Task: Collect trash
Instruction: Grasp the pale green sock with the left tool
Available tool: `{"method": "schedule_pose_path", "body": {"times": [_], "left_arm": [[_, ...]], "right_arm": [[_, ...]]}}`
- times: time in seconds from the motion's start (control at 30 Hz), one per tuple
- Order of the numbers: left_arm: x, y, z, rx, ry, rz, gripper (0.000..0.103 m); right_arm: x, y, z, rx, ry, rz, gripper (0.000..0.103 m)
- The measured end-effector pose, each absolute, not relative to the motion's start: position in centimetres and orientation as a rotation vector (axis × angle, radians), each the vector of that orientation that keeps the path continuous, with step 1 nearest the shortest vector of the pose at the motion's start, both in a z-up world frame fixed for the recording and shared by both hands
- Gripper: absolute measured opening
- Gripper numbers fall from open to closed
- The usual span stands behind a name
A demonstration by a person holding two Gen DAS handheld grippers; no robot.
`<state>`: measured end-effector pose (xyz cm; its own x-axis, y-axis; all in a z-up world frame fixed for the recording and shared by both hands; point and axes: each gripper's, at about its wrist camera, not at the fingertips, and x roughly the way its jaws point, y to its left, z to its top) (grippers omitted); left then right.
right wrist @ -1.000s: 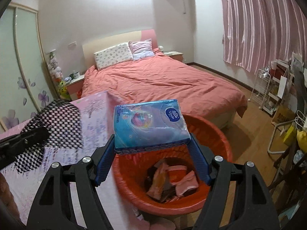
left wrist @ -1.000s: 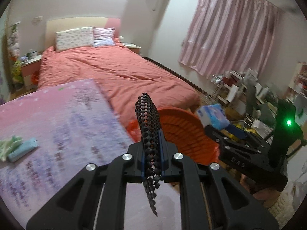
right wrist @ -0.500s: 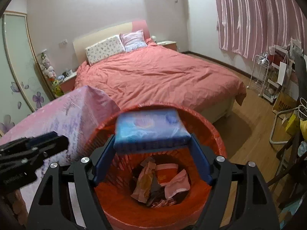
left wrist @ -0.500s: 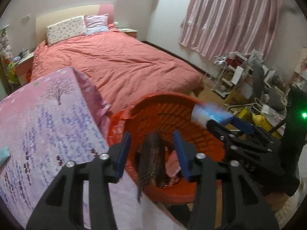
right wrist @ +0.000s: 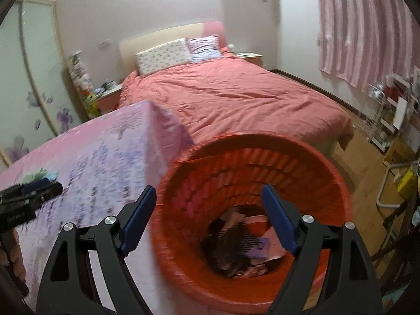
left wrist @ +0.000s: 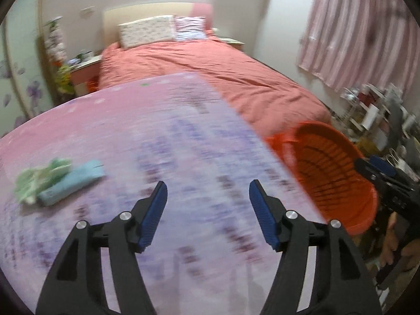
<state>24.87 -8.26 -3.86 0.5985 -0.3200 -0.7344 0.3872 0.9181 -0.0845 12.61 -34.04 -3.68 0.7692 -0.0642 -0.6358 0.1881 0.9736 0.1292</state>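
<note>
A surface [left wrist: 183,136] covered with a pink and purple printed cloth is spread beneath the left tongs [left wrist: 207,197]. Ahead and left of those tongs, a light blue folded cloth [left wrist: 71,182] is laid on it, touched by a crumpled pale green wad [left wrist: 39,178] at its left.

The left wrist camera looks down along its fingers at the tablecloth [left wrist: 183,157] from close above, facing the bed [left wrist: 210,73]. The right wrist camera tilts down into the orange basket [right wrist: 262,152] beside the table, very near its rim. Both views share the bed [right wrist: 231,97], the curtain [left wrist: 362,31], the tablecloth and the basket [left wrist: 328,162].
</note>
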Motion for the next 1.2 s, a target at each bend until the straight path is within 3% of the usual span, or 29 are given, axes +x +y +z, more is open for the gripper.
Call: {"method": "schedule_pose_path", "body": {"times": [0.47, 0.53, 0.63, 0.67, 0.7, 0.8, 1.07, 1.2], "left_arm": [[32.4, 13.0, -4.9, -0.083, 0.861, 0.069, 0.065], [33.7, 14.3, -5.6, -0.089, 0.893, 0.085, 0.059], [34.7, 14.6, -6.8, -0.091, 0.936, 0.068, 0.042], [34.5, 14.5, -6.8, -0.064, 0.911, 0.07, 0.034], [34.4, 14.4, -6.9, -0.042, 0.91, 0.047, 0.019], [33.6, 13.9, -6.9, 0.03, 0.896, 0.065, 0.005], [32.2, 19.3, -7.0, 0.024, 0.896, 0.256, 0.005], [31.7, 20.7, -6.9, -0.027, 0.895, 0.259, 0.012]], "right_arm": [[15.0, -21.6, -4.1, 0.023, 0.715, 0.029, 0.081], [15.4, -20.6, -4.2, 0.017, 0.725, 0.044, 0.081], [16.0, -19.3, -4.4, 0.015, 0.737, 0.061, 0.081], [16.2, -18.8, -4.4, 0.014, 0.739, 0.066, 0.08], [16.3, -18.3, -4.5, 0.013, 0.741, 0.071, 0.08], [16.8, -16.8, -4.7, 0.004, 0.748, 0.091, 0.078], [18.6, -11.4, -5.2, 0.025, 0.786, 0.201, 0.076], [20.3, -8.3, -4.9, 0.043, 0.782, 0.237, 0.072]]}}
